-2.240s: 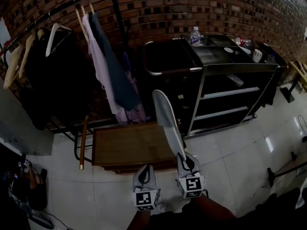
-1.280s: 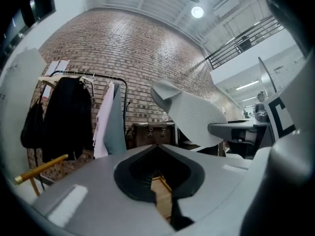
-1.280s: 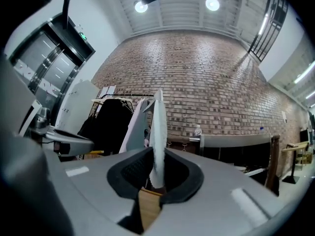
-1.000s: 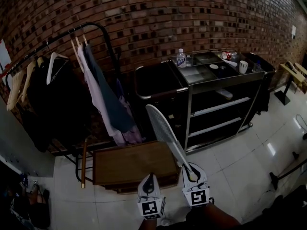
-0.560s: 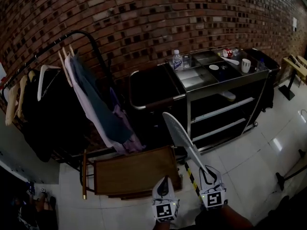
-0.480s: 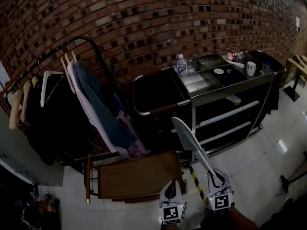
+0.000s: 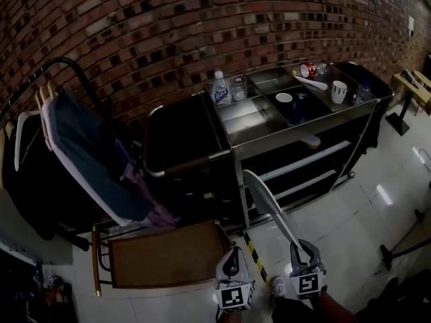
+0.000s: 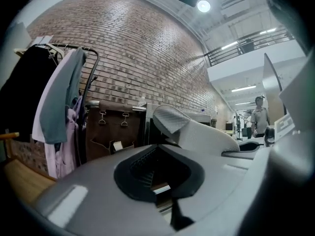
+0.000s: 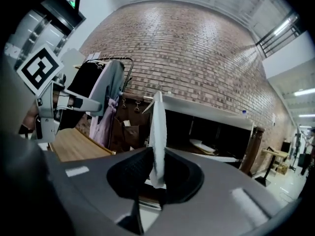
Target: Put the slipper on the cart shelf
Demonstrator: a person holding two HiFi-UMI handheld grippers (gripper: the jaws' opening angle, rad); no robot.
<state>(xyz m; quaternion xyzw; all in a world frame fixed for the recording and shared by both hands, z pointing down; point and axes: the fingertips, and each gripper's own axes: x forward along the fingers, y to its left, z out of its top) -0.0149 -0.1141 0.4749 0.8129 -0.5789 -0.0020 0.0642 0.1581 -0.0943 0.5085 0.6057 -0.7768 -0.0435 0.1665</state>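
A brick wall backs the scene. Before it stand a clothes rack on the left and a steel cart on the right, with a bottle and a cup on the cart's top. A low wooden bench sits under the rack. The right gripper is clamped on the heel end of a pale slipper, which it holds on edge, pointing at the cart's lower shelves, short of them. The left gripper, just beside it, has its jaws together and empty.
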